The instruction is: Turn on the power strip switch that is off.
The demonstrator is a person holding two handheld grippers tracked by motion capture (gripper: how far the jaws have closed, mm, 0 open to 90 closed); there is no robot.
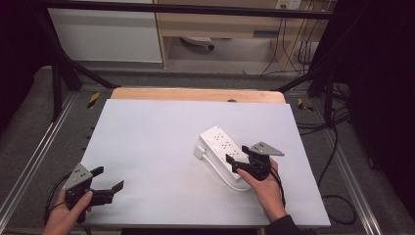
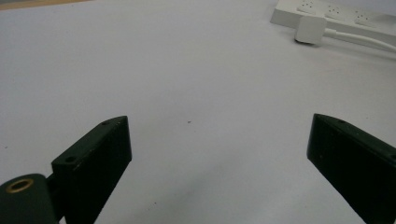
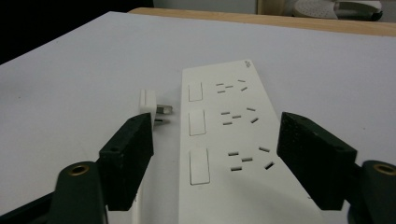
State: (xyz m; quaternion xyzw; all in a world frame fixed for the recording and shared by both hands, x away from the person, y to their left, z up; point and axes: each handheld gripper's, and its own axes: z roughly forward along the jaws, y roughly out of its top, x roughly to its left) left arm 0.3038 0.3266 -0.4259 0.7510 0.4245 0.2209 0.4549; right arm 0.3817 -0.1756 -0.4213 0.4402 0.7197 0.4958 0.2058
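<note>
A pale grey, flat-topped worktop [image 1: 161,147] with a strip of light wood along its far edge carries a white, oblong plastic power strip [image 1: 222,146]. The strip lies right of the worktop's centre, at about three o'clock from the middle, set on a slant with its far end pointing toward eleven o'clock. In the right gripper view its top [image 3: 229,135] shows three rectangular switches in a row, each beside a cluster of socket slots.

Its white cord [image 1: 222,175] curls out from the near end and loops back along the strip's left side to a white, boxy plug [image 1: 199,152], which lies on the worktop just beside the strip at its nine o'clock. The right gripper view shows the plug [image 3: 149,103] on its side with its metal pins pointing toward the strip, a small gap between them.

The right gripper [image 1: 239,161], black with a grey three-cornered plate on top, is held in the person's right hand [image 1: 262,183] over the near end of the strip. Its jaws stand wide apart, one on each side of the strip; I cannot tell whether they touch it.

The left gripper [image 1: 108,179], in the person's left hand [image 1: 66,215], sits at the worktop's near-left corner, around seven o'clock, well apart from the strip. Its jaws are spread wide with bare worktop between them, aimed toward the strip at about two o'clock.
</note>
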